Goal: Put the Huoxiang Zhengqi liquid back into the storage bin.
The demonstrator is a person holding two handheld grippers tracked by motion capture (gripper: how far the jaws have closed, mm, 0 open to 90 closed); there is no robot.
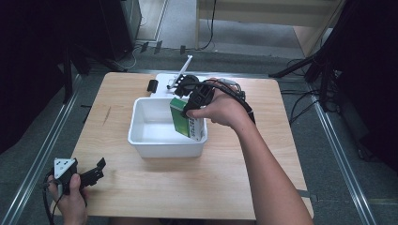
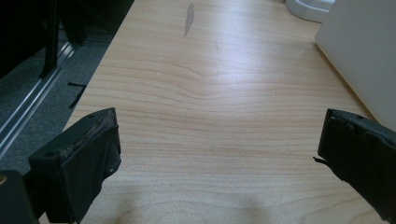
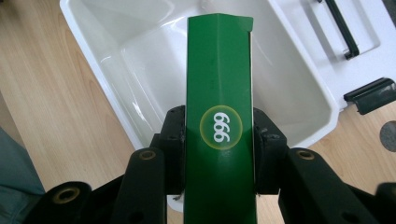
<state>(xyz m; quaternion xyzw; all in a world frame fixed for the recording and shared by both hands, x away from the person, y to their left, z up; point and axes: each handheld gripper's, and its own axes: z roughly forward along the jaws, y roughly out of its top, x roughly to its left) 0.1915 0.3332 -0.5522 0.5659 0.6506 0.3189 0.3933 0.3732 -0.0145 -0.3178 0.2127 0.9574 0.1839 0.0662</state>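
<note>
Right hand-held gripper (image 3: 219,154) clamping green box (image 3: 219,84), over tub (image 3: 140,60)

Lab (camera stands (image 1: 324,70), floor rails (image 1: 42,150), cables (image 1: 300,108)).

Lighting's pretty soft and comes from overhead. The table (image 1: 141,187) is bright while the room's edges go nearly black. There's a pale sheen on the wood in the left gripper view, glare inside the white tub (image 3: 140,60), and the close-up tongs look a bit blurry. Overall low-res.
</note>
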